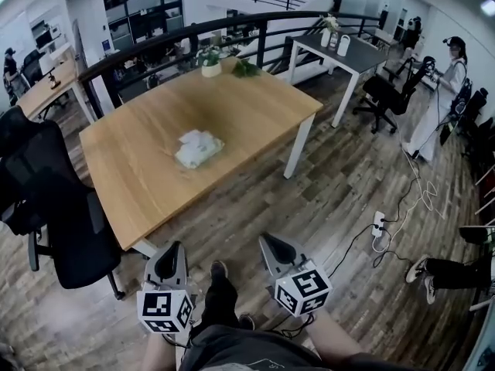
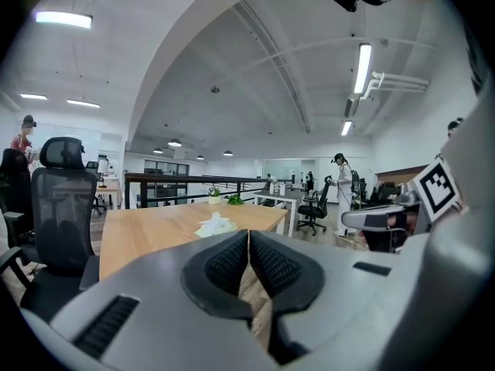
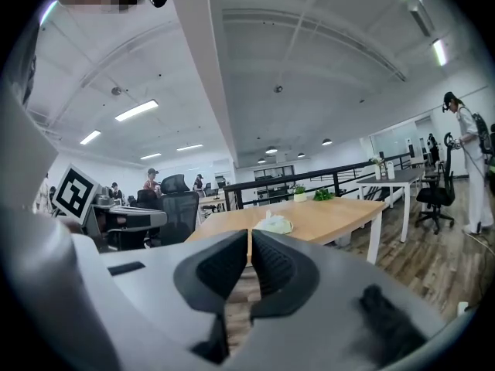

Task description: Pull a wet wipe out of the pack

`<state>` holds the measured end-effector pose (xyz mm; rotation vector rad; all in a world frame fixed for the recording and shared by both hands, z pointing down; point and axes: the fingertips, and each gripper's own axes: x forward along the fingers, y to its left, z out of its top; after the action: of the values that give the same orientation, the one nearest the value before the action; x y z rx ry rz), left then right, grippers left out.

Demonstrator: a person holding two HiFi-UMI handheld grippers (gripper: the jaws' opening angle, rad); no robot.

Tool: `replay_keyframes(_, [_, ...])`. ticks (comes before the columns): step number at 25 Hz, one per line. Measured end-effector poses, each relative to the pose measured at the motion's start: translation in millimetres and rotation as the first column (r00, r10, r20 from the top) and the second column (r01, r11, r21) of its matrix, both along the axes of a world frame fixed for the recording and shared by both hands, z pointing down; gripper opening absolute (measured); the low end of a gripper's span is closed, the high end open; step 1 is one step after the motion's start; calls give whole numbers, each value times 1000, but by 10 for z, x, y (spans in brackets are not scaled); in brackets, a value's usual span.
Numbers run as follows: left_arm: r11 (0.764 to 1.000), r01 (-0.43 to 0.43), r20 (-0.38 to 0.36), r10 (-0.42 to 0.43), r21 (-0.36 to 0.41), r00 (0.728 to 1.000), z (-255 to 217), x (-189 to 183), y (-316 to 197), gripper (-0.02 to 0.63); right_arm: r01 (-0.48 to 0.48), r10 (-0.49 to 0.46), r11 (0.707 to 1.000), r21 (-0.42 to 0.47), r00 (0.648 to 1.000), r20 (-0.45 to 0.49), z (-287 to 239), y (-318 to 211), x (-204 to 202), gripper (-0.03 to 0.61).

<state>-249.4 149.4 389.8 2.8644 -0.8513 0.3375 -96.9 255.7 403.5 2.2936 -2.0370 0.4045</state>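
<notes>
Left gripper [image 1: 173,246]: jaws fully closed, pad against pad, with nothing between them. Right gripper [image 1: 264,239]: jaws likewise closed and empty. Both grippers are held over the wood floor [image 1: 348,199] on the near side of the wooden table [image 1: 247,107], side by side, pointing toward it.

The wet wipe pack [image 1: 199,148] lies flat near the middle of the tabletop, with white wipe material bunched on its top. It is well apart from both grippers.

A black office chair [image 1: 58,207] stands at the table's left side. A potted plant [image 1: 210,62] sits at the far edge.
</notes>
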Motion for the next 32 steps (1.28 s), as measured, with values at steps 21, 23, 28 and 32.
replay_keyframes(21, [993, -67, 25, 70, -99, 997, 439, 1168, -1607, 17, -68, 68, 996, -50, 998, 6, 170, -1424, 1125, 31])
replay_keyframes(23, [992, -64, 36, 68, -107, 997, 471, 1204, -1745, 15, -64, 65, 996, -55, 998, 10, 168, -1585, 1181, 31])
replay_keyframes(28, [992, -50, 51, 56, -118, 997, 519, 1288, -2086, 17, -47, 48, 995, -86, 999, 10, 212, -1950, 1244, 31])
replay_keyframes(32, [990, -64, 70, 73, -126, 995, 584, 1420, -2312, 17, -27, 27, 994, -107, 1000, -1, 198, -2272, 1281, 31])
